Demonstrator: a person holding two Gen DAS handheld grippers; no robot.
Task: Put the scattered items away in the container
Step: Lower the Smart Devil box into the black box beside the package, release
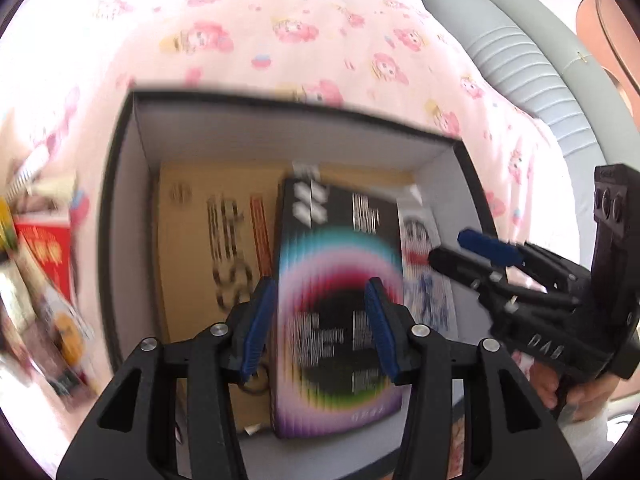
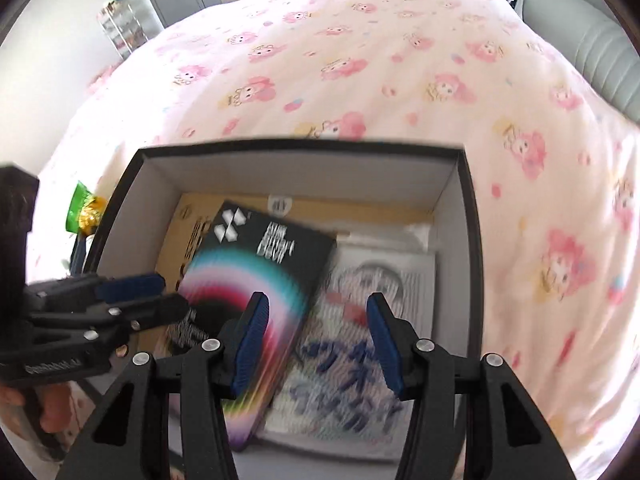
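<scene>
- Both hand-held grippers hang over an open black box (image 2: 472, 216) standing on a bed spread with a pink cartoon-print cover (image 2: 360, 60), midway through a tidy-up.
- The left gripper (image 1: 320, 328) has its blue pads spread apart, with nothing between them; a black book with a rainbow ring on its cover (image 1: 340, 280) lies below in the box, resting askew on a brown cardboard sheet (image 1: 200, 240).
- The right gripper (image 2: 316, 340) is likewise spread and empty, poised above a pale illustrated booklet (image 2: 380, 280) lying against the box's right wall.
- The rainbow book overlaps the booklet's left edge and sits tilted rather than flat, judging from the right wrist view.
- More clutter waits outside the box's left wall: a red printed packet (image 1: 44, 248) and a green-and-gold wrapper (image 2: 86, 210), both on the bed cover.
- The step in hand looks like a release just made or a retreat from the box; both views are blurred.
- To do it well, lift each gripper straight up past the rim, pads kept wide, so neither snags the tilted book or nudges the box wall.
- The left gripper is best placed for the packets beyond the left wall.
</scene>
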